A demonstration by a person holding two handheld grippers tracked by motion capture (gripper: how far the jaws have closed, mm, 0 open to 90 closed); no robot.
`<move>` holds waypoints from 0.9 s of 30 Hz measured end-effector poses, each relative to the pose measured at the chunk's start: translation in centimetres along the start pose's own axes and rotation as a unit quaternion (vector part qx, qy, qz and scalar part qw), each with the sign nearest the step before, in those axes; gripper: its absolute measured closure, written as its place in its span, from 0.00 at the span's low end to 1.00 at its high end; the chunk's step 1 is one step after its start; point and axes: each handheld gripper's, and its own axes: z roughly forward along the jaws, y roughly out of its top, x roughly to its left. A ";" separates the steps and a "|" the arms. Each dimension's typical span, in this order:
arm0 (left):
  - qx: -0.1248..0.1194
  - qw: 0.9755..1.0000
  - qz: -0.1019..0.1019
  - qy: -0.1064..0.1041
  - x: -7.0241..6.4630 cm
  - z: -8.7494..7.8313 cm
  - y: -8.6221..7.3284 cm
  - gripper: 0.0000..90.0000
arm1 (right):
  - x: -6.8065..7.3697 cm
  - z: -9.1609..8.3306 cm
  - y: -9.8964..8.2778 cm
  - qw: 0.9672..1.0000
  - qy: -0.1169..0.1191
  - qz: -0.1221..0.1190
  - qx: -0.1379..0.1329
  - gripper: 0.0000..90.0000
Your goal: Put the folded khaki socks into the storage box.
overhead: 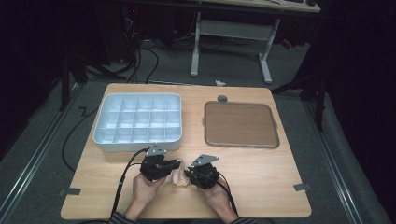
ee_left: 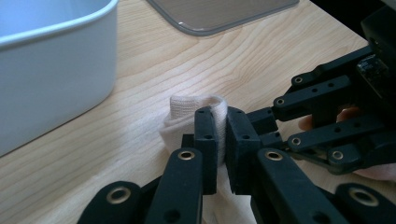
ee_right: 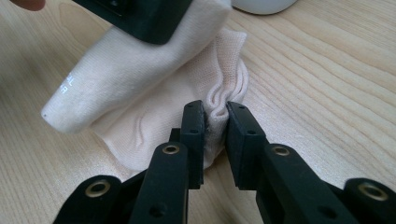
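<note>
Your left gripper point(ee_left: 222, 135) fingers stand narrow, clamped on a fold of the cream sock point(ee_left: 196, 116); the fabric rises between the pads as a rolled edge. Your right gripper point(ee_right: 215, 123) fingers are also narrow, pinching a bunched ridge of the same sock at its edge, wrinkles fanning out from the pads.

Step in hand, by my reading: a two-handed fold or roll of the sock, each gripper holding its own part. Next move calls for keeping both pinches firm while you carry one part over the other; slack on the right side would let the ridge slip out.

The sock sits between the two grippers, partly lifted on the left side, its lower layer flat on the worktop point(overhead: 261, 182) near the front edge. Beyond it, the white compartment tray point(overhead: 137, 122) lies just past the left gripper, and the brown tray point(overhead: 240, 124) lies to its right, well apart from the sock.
</note>
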 end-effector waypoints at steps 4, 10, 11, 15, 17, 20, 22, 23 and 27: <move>0.002 1.000 0.008 -0.003 -0.2 0.5 0.2 0.94 | -0.1 0.0 0.0 1.000 0.004 0.000 0.000 0.87; 0.002 1.000 0.019 -0.001 -0.5 1.2 0.2 0.94 | -0.5 0.1 0.0 1.000 0.019 0.007 -0.001 0.87; 0.003 1.000 0.018 -0.002 -0.4 1.2 0.2 0.94 | -0.5 0.1 0.0 1.000 0.020 0.006 -0.002 0.87; 0.002 1.000 0.017 -0.001 0.0 1.7 0.2 0.93 | -0.4 0.3 0.5 1.000 0.015 -0.013 0.009 0.86; 0.004 1.000 0.020 0.003 0.0 1.8 0.2 0.93 | -0.4 0.4 0.6 1.000 0.014 -0.016 0.010 0.86; 0.006 1.000 0.020 0.003 0.2 1.9 0.2 0.93 | -0.6 0.4 0.5 1.000 0.017 -0.012 0.006 0.86; 0.008 1.000 0.018 0.002 0.3 2.0 0.2 0.93 | -0.5 0.5 0.6 1.000 0.016 -0.015 0.005 0.86; 0.007 1.000 0.017 0.003 0.4 2.0 0.1 0.93 | -0.5 0.5 0.6 1.000 0.016 -0.014 0.005 0.86; 0.003 1.000 0.012 0.006 0.8 2.1 0.2 0.93 | -1.0 0.8 0.8 1.000 0.024 -0.010 0.001 0.86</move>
